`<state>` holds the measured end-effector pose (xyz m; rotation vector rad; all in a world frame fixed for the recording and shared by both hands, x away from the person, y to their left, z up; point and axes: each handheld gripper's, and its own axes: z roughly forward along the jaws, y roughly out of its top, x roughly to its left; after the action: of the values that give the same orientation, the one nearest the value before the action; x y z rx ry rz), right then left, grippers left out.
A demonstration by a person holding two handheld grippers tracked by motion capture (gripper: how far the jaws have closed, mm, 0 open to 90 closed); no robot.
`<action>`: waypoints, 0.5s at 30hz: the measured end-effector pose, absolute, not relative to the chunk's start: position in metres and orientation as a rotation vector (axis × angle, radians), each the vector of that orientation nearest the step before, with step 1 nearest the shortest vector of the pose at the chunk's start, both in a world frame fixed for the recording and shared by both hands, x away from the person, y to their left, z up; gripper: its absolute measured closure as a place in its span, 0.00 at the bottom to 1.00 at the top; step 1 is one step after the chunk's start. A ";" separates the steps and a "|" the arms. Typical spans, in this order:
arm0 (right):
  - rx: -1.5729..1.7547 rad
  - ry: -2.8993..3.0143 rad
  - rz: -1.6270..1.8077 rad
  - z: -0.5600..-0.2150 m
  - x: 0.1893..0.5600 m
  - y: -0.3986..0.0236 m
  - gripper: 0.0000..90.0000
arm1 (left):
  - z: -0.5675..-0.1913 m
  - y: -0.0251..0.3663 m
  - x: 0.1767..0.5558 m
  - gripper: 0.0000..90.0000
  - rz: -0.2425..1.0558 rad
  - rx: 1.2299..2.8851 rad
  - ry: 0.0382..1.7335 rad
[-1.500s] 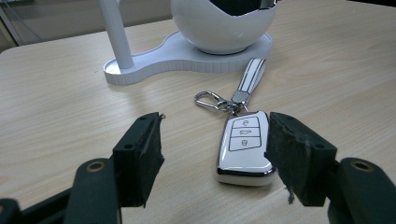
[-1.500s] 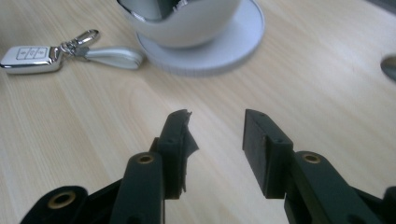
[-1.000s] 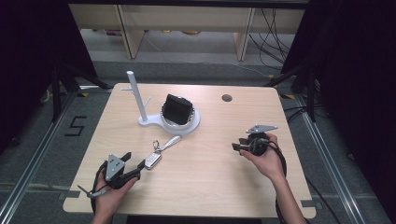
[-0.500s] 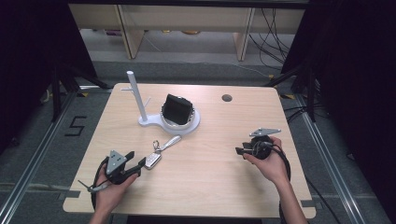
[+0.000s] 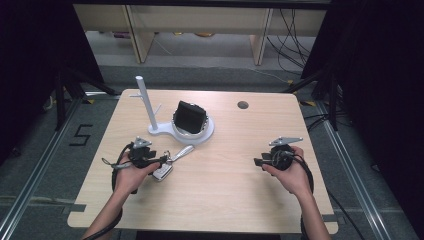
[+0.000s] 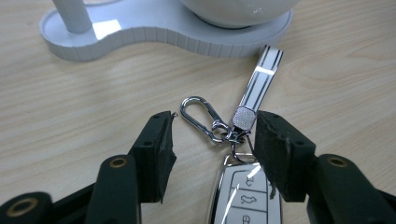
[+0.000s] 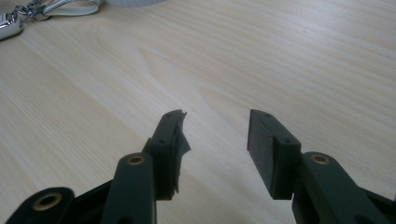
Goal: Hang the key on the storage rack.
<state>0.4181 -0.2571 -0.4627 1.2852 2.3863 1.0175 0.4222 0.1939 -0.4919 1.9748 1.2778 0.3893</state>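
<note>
even overhead light, dark surround; glare on key fob (image 6: pixel 243 198); near jaws soft.

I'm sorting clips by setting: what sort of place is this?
Probably a lab or recording workspace, not a home. A bare wooden table stands between dark curtains, loose cables trail on the floor behind it, and floor tape marks a number beside it. A person works with the left gripper and right gripper.

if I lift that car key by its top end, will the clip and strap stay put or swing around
The carabiner clip and strap will probably swing: they hang from small loose rings on the car key. The fob's glossy, chrome-edged shell looks slippery, so it may twist between the pads. The left hand-held gripper straddles the rings, jaws just closing, not yet gripping.
</note>
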 end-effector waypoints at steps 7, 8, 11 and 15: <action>1.320 2.378 1.050 -0.465 0.417 -0.255 0.62 | -0.492 0.184 0.439 0.51 0.330 1.990 1.363; 1.288 2.403 1.032 -0.465 0.418 -0.256 0.61 | -0.491 0.184 0.440 0.52 0.320 1.996 1.367; 1.301 2.405 1.032 -0.465 0.418 -0.255 0.61 | -0.490 0.181 0.446 0.53 0.314 1.991 1.404; 1.284 2.408 1.034 -0.466 0.418 -0.254 0.62 | -0.486 0.178 0.451 0.56 0.299 1.973 1.454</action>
<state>0.4181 -0.2539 -0.4663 1.2839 2.4083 1.0344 0.4514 0.1779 -0.4861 1.9727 1.4536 0.2991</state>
